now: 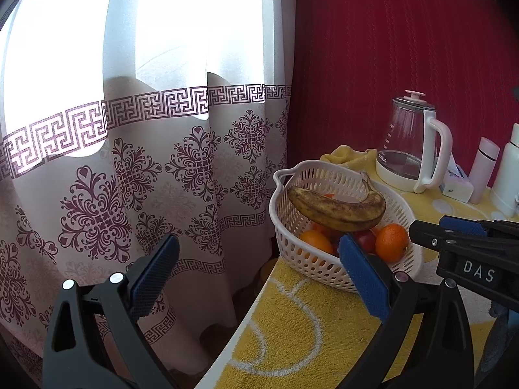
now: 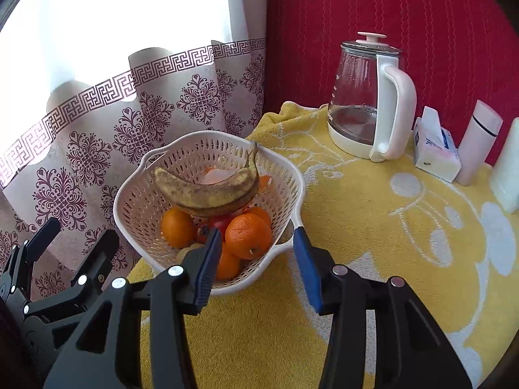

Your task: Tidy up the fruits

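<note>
A white perforated basket (image 2: 136, 201) (image 1: 311, 262) stands at the table's left edge on a yellow towel. Inside lie a spotted brown banana (image 2: 207, 194) (image 1: 337, 210) on top, several oranges (image 2: 248, 236) (image 1: 391, 241) and a red fruit (image 2: 220, 222) underneath. My right gripper (image 2: 258, 243) is open, its blue pads straddling the basket's near rim, empty. My left gripper (image 1: 256, 256) is open and empty, left of the basket, with one pad in front of the basket wall. The left gripper also shows at the lower left of the right wrist view (image 2: 74, 243).
A glass kettle (image 2: 366, 97) (image 1: 412, 146) with a white handle stands behind the basket. A tissue pack (image 2: 434, 149), a white flask (image 2: 480, 142) and another white container (image 2: 509, 168) line the right back. A patterned curtain (image 1: 129, 162) hangs left beyond the table edge; a red wall (image 2: 389, 6) is behind.
</note>
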### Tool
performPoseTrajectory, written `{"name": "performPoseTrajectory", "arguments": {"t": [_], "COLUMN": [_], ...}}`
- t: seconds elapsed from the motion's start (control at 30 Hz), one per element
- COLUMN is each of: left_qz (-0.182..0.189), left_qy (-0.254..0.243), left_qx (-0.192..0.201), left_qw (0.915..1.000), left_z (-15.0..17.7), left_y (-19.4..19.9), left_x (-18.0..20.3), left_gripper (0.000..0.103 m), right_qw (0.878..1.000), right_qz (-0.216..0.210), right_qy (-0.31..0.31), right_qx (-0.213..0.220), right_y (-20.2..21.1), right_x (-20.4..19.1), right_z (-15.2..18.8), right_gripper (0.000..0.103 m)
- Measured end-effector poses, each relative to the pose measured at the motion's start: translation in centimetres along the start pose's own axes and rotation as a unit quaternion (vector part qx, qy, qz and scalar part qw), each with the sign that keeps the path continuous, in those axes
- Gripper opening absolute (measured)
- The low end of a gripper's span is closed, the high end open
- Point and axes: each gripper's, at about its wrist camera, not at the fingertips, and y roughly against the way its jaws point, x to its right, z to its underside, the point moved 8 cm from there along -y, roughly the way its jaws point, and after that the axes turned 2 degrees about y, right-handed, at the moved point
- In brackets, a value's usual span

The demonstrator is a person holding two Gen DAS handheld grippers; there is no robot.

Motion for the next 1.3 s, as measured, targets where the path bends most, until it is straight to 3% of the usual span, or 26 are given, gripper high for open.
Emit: {"name": "performPoseTrajectory", "arguments": {"t": [0.3, 0.4, 0.57, 0.63, 0.93, 1.3], "left_qz": [0.003, 0.007, 0.005, 0.004, 0.001, 0.001], "left_qy": [-0.016, -0.025, -0.034, -0.036, -0.03, -0.037], "left_qx": [0.007, 0.01, 0.018, 0.021, 0.021, 0.022], "left_qw": [0.9998, 0.9996, 0.9993, 0.9991, 0.9993, 0.9991], "left_z": [0.2, 0.3, 0.6, 0.7, 0.8, 0.9], "left_y": [0.5, 0.9, 1.7, 1.9, 1.9, 1.8], "left_x": [0.8, 1.1, 1.2, 1.2, 0.6, 0.9], "left_gripper": [0.1, 0.1, 0.1, 0.1, 0.1, 0.1], "right_qw": [0.999, 0.998, 0.996, 0.993, 0.979, 0.976], "right_qz": [0.045, 0.052, 0.068, 0.078, 0.091, 0.095], "right_qy": [-0.008, -0.007, 0.038, 0.064, 0.168, 0.182], "right_qx": [0.019, 0.028, 0.046, 0.056, 0.067, 0.068], "right_y": [2.5, 3.3, 4.6, 5.0, 5.4, 5.7], "right_x": [4.0, 4.8, 3.8, 3.0, -1.1, -1.8], "right_z": [1.7, 2.6, 3.4, 3.6, 4.5, 4.5], "right_gripper": [0.048, 0.08, 0.085, 0.094, 0.098, 0.098]}}
